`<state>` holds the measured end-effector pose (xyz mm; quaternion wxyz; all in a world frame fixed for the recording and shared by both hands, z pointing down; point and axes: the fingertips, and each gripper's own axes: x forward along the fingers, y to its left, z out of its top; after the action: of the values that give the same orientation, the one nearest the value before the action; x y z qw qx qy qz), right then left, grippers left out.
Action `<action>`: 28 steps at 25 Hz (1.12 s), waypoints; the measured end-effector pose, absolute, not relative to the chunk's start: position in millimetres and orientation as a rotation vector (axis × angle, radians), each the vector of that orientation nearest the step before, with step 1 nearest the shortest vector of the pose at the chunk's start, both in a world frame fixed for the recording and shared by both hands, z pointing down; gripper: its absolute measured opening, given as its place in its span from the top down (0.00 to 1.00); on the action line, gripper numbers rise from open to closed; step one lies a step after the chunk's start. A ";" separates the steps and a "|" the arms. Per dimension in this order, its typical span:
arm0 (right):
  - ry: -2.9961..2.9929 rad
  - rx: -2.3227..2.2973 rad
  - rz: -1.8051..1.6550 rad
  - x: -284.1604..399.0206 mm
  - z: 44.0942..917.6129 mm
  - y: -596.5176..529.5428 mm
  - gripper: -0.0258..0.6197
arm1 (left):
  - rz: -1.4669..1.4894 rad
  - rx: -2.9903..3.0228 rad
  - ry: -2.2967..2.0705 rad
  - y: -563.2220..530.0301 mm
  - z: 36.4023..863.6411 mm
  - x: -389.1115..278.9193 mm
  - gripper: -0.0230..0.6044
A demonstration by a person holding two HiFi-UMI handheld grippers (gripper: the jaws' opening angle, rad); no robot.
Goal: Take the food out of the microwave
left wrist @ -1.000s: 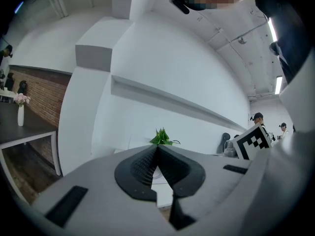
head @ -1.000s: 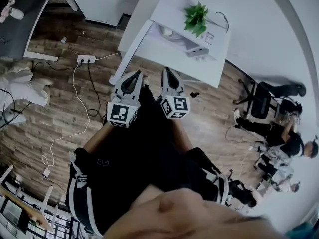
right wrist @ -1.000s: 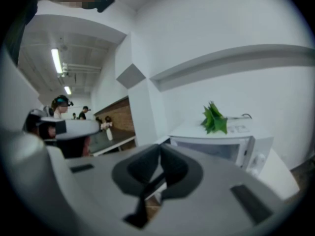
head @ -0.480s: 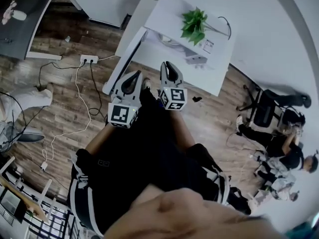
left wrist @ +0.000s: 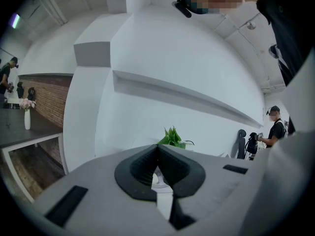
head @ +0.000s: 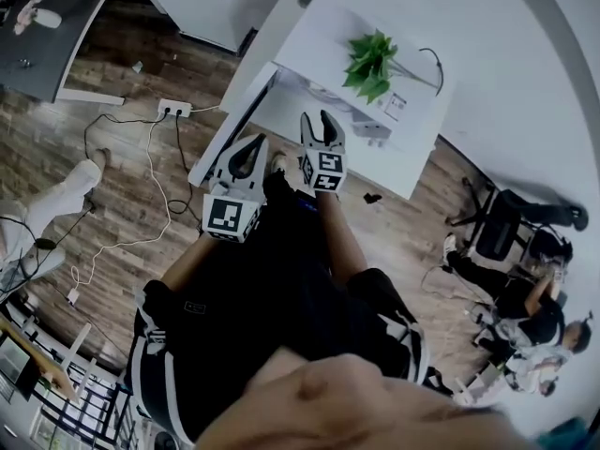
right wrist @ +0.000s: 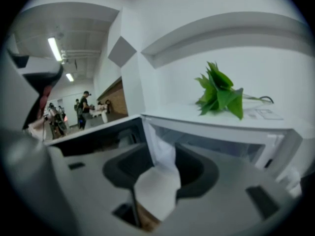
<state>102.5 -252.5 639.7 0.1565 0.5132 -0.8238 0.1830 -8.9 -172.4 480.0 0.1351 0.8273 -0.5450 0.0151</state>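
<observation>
The person is standing facing the microwave (head: 323, 40), both grippers held out in front. A plant (head: 370, 59) is sitting on its white top. The door (head: 230, 125) is hanging wide open to the left, so that step looks done.

The left gripper (head: 255, 141) is pointing at the opening with its jaws pressed together, tip to tip and holding nothing.

The right gripper (head: 317, 117) is reaching further in toward the opening. Its jaws are opening right now, and there is nothing between them. Its own view is showing only the edge of the door and the grey cavity beyond.

The food itself is not showing clearly. A pale round shape (left wrist: 160, 180) is peeking through below the left jaw tips, down in the cavity. I cannot tell whether it is a plate, a bowl or the food. Wherever the food is, it is not in either gripper, and nothing is sitting out on the microwave top besides the plant.

My read is that the task is at an early stage. The door is dealt with, and the reach is going in. The grasp, the lift-out and the setting-down are all ahead.
</observation>
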 end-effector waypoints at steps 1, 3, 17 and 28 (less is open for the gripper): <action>-2.351 1.464 0.527 103.3 646.1 -257.4 0.66 | 0.044 2.390 -1.582 -174.0 479.9 -8.3 0.91; -2.331 1.441 0.537 103.9 660.2 -266.5 0.64 | 0.051 2.390 -1.589 -177.3 480.9 -7.2 0.91; -2.227 1.421 0.575 111.9 729.2 -323.3 0.57 | 0.081 2.323 -1.652 -191.9 492.1 -12.5 0.91; -2.175 1.441 0.567 121.1 767.7 -357.9 0.53 | 0.098 2.257 -1.690 -197.9 501.6 -13.9 0.91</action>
<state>121.1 -357.9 767.7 0.2338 0.5249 -0.7920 0.2063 -13.9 -197.9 501.6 0.1593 0.7897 -0.5914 0.0344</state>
